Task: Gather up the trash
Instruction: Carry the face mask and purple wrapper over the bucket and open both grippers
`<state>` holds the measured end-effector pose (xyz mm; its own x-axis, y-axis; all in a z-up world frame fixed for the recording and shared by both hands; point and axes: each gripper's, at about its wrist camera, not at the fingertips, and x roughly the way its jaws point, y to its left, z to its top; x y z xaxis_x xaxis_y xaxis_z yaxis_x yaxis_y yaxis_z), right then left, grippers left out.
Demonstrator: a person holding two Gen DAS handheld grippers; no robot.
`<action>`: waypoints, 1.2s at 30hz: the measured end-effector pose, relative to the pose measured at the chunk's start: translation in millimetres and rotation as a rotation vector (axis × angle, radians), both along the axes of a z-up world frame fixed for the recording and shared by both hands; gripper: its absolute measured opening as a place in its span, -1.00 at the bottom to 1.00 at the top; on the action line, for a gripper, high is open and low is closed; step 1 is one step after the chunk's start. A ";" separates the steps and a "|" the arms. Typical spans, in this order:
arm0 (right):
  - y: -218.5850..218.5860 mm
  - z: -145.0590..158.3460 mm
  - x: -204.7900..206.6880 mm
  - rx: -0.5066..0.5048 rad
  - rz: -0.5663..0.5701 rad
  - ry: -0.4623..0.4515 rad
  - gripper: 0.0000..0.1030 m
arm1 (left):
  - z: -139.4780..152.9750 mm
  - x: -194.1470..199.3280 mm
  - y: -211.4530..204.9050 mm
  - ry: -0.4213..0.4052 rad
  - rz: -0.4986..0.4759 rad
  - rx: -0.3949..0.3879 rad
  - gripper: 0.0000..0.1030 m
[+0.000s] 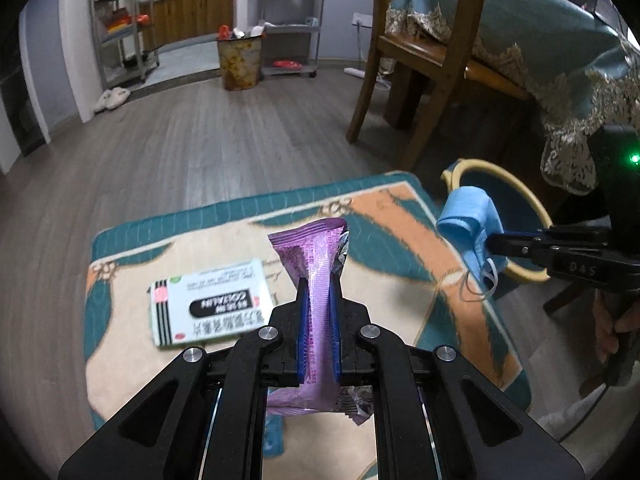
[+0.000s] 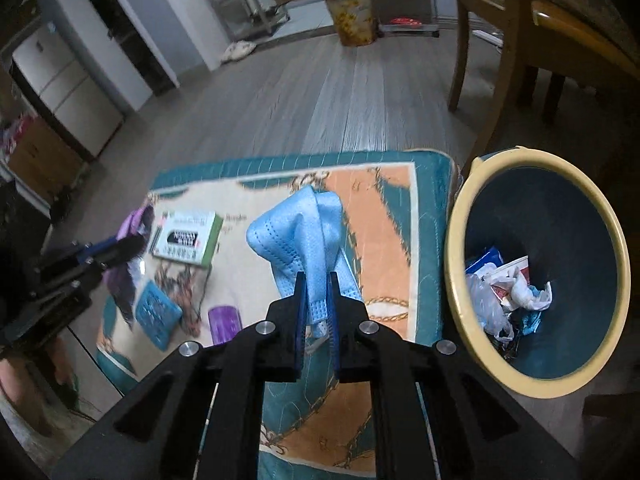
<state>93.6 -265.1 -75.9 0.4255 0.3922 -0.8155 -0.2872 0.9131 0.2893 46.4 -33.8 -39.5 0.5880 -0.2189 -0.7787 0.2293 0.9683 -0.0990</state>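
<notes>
The purple wrapper (image 1: 318, 280) stands pinched between the jaws of the left gripper (image 1: 319, 292), which are closed tight on its middle; its torn top rises toward 12 o'clock and its crumpled lower end hangs below the blue pads, lifted off the rug (image 1: 128, 360). At 9 o'clock from it, the white medicine box (image 1: 208, 308) lies flat on the rug.

The blue face mask (image 2: 298, 236) is clamped in the right gripper (image 2: 318, 292), jaws shut on its folded edge, the rest bunched upward and an ear loop dangling. It hangs over the rug's orange border, just beside the trash bin (image 2: 454, 264) at 3 o'clock.

The bin, with a cream rim and dark blue inside, stands on the wooden floor (image 2: 320, 96) touching the rug's edge and holds crumpled paper and plastic. In the right wrist view, a purple cup (image 2: 225, 322) and a teal packet (image 2: 156, 314) lie on the rug at 8 o'clock from the mask. A wooden chair (image 1: 424, 40) stands at 1 o'clock beyond the rug.
</notes>
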 end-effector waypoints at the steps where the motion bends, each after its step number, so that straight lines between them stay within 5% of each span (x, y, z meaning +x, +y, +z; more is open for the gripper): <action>1: -5.0 2.5 0.8 0.005 -0.007 -0.002 -0.83 | 0.2 2.4 -1.4 0.000 -0.002 -0.006 -0.80; 16: -95.6 37.8 19.4 0.082 -0.216 -0.068 -0.83 | 11.2 28.7 -70.5 -0.026 -0.078 -0.025 -0.80; 20: -127.2 41.8 19.6 0.024 -0.284 -0.107 -0.83 | 9.8 33.3 -107.2 -0.027 -0.126 -0.036 -0.80; 36: -203.1 -37.3 32.6 -0.055 -0.434 0.057 -0.83 | -18.5 46.9 -219.3 -0.003 -0.315 -0.069 -0.80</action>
<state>126.2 -468.2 -113.1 0.4952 0.1421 -0.8571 0.1418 0.9601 0.2411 93.3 -253.1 -58.0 0.4856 -0.4426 -0.7539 0.5171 0.8407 -0.1605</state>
